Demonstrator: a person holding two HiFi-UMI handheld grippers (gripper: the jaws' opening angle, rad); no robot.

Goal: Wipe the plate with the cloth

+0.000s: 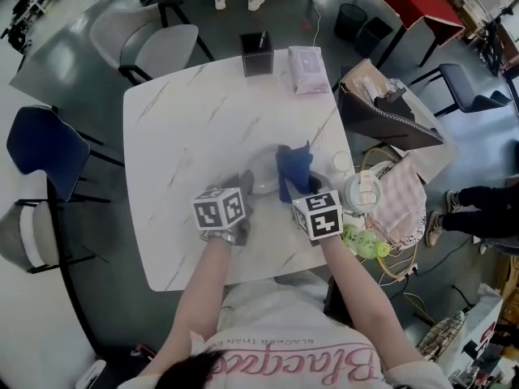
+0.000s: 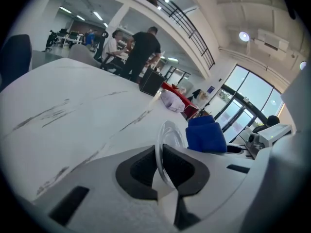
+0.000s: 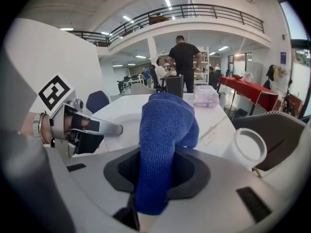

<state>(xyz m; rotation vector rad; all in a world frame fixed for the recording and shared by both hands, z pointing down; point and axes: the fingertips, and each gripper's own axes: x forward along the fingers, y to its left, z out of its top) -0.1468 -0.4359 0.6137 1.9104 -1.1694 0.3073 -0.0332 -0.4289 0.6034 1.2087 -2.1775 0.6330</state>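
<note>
- Noted clear plate (image 2: pixel 170 132) pinched by its near rim in the left gripper (image 2: pixel 163 166), jaws drawn narrow, pads pressing both faces.
- Located plate near the middle of the white marble table (image 1: pixel 186 128), just ahead of both grippers; could not tell whether lifted off the tabletop.
- Found blue cloth (image 3: pixel 163 130) clamped in the right gripper (image 3: pixel 158 176), bunched and standing out well past the jaws.
- From head view: saw cloth overlapping the plate's right edge; could not confirm contact.
- Logged at far table edge: black box (image 1: pixel 257 53) and pink packet (image 1: pixel 308 70), side by side, well apart from the plate.
- Logged white cup (image 3: pixel 247 149) at right, near the right gripper.
</note>
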